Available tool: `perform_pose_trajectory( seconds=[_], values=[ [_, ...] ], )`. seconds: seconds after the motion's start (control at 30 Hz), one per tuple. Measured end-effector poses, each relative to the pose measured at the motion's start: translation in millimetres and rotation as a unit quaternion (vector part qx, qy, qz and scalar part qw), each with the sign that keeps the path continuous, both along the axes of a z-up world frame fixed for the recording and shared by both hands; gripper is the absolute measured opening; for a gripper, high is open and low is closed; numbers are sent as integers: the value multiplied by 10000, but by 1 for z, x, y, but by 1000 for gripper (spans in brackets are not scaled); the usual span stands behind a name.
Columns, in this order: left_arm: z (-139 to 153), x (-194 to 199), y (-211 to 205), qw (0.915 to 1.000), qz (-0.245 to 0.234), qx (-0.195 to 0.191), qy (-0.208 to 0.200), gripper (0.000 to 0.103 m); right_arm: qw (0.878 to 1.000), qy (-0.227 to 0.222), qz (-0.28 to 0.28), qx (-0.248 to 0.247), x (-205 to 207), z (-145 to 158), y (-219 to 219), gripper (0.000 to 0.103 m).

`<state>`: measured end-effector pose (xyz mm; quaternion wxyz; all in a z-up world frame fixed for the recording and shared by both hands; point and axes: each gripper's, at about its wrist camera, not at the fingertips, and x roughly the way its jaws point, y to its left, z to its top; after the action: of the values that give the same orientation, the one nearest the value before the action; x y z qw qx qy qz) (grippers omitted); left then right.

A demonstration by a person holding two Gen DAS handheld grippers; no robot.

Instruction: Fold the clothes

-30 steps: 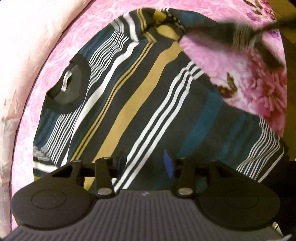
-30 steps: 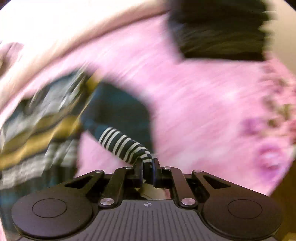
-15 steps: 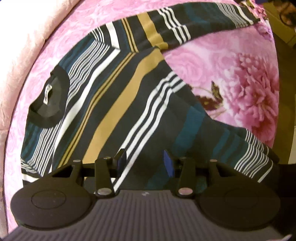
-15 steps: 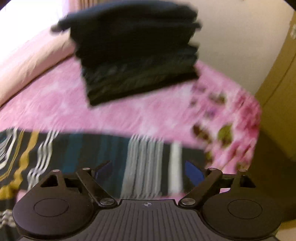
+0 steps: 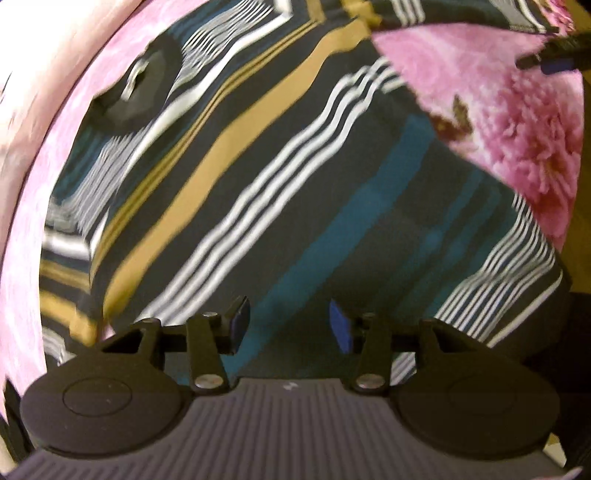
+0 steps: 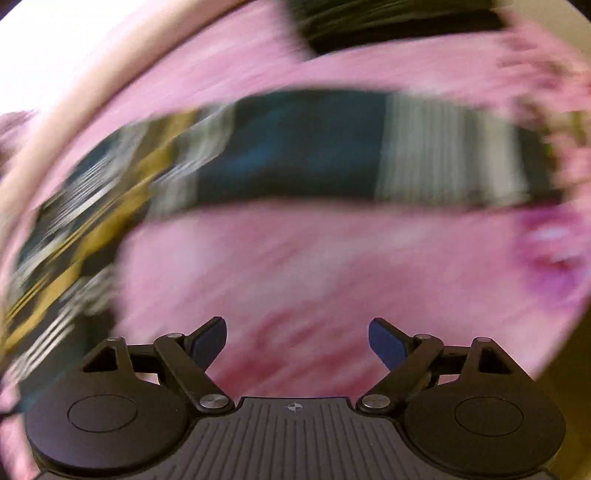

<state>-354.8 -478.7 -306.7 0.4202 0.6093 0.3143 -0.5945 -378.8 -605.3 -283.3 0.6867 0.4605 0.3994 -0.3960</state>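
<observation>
One striped sweater [image 5: 280, 177]; one dark folded stack [image 6: 399, 26]; one pink bedspread [image 6: 295, 280].

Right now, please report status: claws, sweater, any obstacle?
Left claw opening, empty, over striped sweater. Right claw closing, empty, over pink bedspread. Sleeve spread out. No obstacle seen.

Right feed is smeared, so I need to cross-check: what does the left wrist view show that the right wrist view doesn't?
Only the left wrist view shows the striped sweater's black collar with its label, and its hem, with the left gripper opening above the body, holding nothing.
Only the right wrist view shows a dark folded pile farther back and the right gripper, empty, closing over bare cover.
Both show the outstretched sleeve and the pink floral bedcover.
</observation>
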Motion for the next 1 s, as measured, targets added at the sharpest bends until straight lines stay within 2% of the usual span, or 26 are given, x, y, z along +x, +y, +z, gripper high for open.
perform_pose_trajectory(
  seconds=[0.03, 0.07, 0.17, 0.27, 0.33, 0.5, 0.6, 0.73, 0.87, 0.9, 0.93, 1.0],
  values=[
    [0, 4, 7, 10000, 47, 2, 2, 43, 9991, -264, 296, 126, 9, -1, 12, 67],
    [-1, 7, 14, 10000, 49, -6, 15, 43, 9977, -372, 505, 245, 18, -3, 27, 49],
    [-1, 14, 34, 9999, 18, -46, 94, 44, 9899, -652, 1104, 599, 43, -11, 71, 48],
    [-1, 19, 54, 9997, -48, -124, 228, 44, 9878, -812, 1144, 673, 50, -12, 106, 48],
    [-3, 24, 69, 9993, -134, -183, 290, 44, 9884, -791, 1150, 601, 55, -11, 128, 48],
    [3, 40, 111, 9980, -490, -306, 242, 45, 9883, -335, 1486, 42, 78, -19, 166, 48],
    [6, 51, 131, 9970, -665, -338, 186, 46, 9912, -248, 1298, 4, 80, -20, 165, 44],
    [3, 63, 148, 9974, -643, -304, 132, 47, 9972, -472, 583, 81, 58, -19, 151, 44],
    [-4, 62, 158, 9982, -550, -240, 84, 46, 9940, -598, 908, 100, 59, -29, 152, 43],
    [-5, 61, 160, 9983, -527, -213, 87, 47, 9944, -558, 890, 82, 58, -26, 150, 17],
    [-4, 57, 161, 9983, -535, -192, 105, 46, 9949, -511, 862, 61, 56, -22, 148, 6],
    [-3, 48, 163, 9982, -564, -151, 147, 46, 9959, -417, 806, 20, 52, -15, 143, 6]
  ],
)
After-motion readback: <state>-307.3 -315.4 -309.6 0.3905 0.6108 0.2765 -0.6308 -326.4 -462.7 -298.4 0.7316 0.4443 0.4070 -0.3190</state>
